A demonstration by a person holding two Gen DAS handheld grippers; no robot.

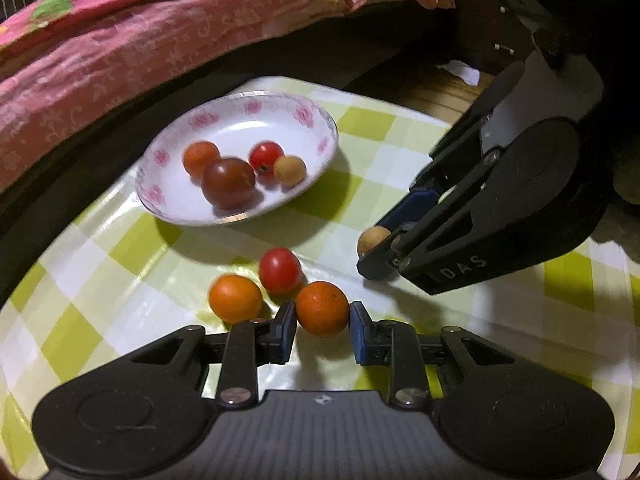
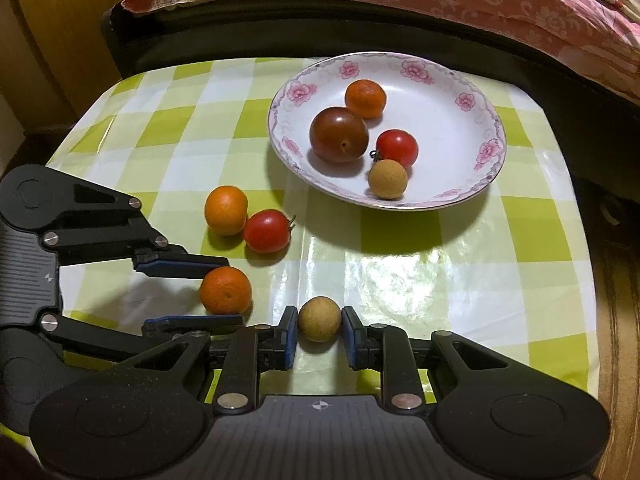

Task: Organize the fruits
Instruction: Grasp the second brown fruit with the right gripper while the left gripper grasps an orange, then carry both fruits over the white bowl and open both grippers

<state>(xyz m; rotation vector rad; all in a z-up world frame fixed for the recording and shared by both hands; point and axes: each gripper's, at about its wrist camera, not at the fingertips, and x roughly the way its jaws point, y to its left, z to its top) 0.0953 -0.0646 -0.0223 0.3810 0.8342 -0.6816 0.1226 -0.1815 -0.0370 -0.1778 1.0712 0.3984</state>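
Two tools grip fruit on the bench. Left tool clamps a small round orange citrus. Right tool clamps a tan round longan.

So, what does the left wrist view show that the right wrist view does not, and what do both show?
Only the left wrist view: the right gripper seen from outside, and white paper on the floor.

Only the right wrist view: the left gripper from outside, a yellow wooden panel at the left, and the beige fruit's grip seen head-on.

Both: the white floral plate holding four fruits, the green checked tablecloth, the left gripper shut on the small orange citrus fruit, and the right gripper shut on the round beige fruit.
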